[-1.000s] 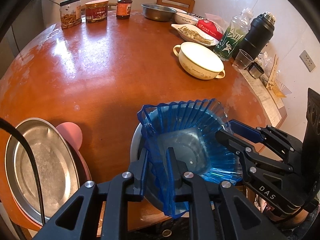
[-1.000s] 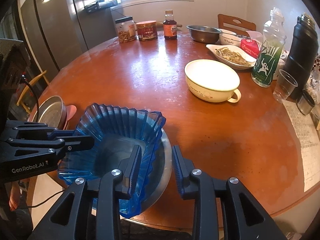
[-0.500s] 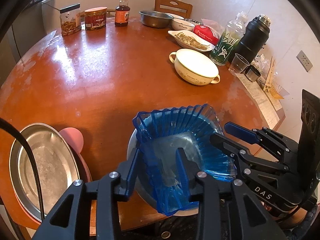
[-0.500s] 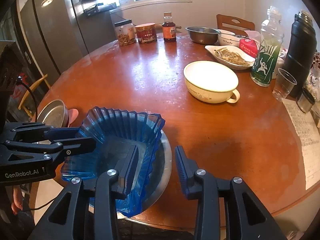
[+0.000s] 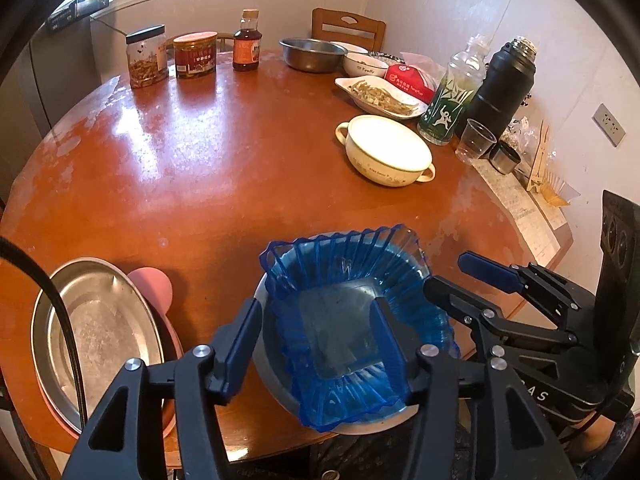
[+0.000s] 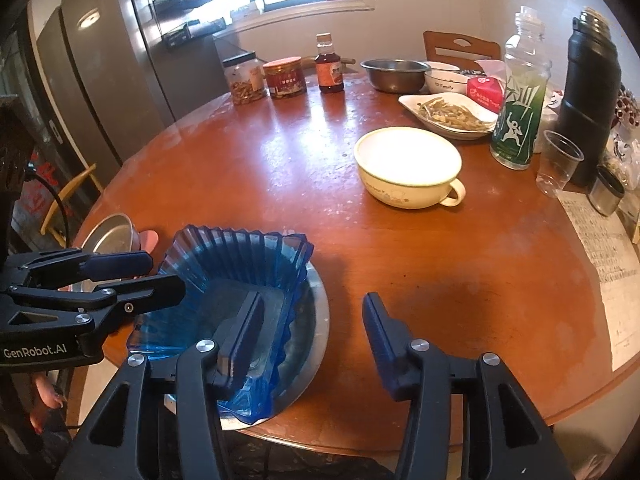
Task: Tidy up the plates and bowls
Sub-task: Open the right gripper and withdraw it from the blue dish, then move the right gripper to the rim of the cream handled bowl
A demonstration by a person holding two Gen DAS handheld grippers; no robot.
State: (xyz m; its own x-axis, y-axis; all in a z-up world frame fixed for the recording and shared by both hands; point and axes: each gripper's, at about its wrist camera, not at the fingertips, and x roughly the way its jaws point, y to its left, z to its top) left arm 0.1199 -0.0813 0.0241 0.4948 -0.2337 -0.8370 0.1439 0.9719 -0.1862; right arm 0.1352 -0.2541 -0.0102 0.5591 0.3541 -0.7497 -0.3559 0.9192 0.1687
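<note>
- The left gripper (image 5: 316, 344) is seen with its jaws spread wide; one finger sits outside the near-left wall of the blue bowl (image 5: 352, 320), the other is over the bowl's interior, and nothing is clamped.
- The right gripper (image 6: 312, 332) is likewise spread apart: its left finger lies inside the blue bowl (image 6: 232, 280), its right finger is over bare table (image 6: 440, 272), clear of the metal plate's rim. No grip is made.
- The blue bowl is translucent blue plastic, roughly square, with fluted, flaring walls, a scalloped rim and a flat clear base. It is seated upright inside a shallow round metal plate (image 5: 264, 364) at the near edge of the round wooden table (image 5: 200, 160).
- To the left, a second metal plate (image 5: 92, 332) is stacked on a pink plate (image 5: 154, 284), well apart from the bowl.
- Farther back, a cream two-handled bowl (image 5: 386, 152) stands alone; a steel bowl (image 5: 312, 54), a white bowl (image 5: 364, 66) and a dish of food (image 5: 380, 94) are grouped at the far right.
- Compared with one second ago: the left gripper's fingers, then pinched on the bowl's near wall, are now parted and the wall is released.
- The right gripper's opening has also widened since half a second ago.
- Both cameras are now drawn back and raised, so more of the tabletop is in view.
- The bowl appears lower and level in the plate than before.
</note>
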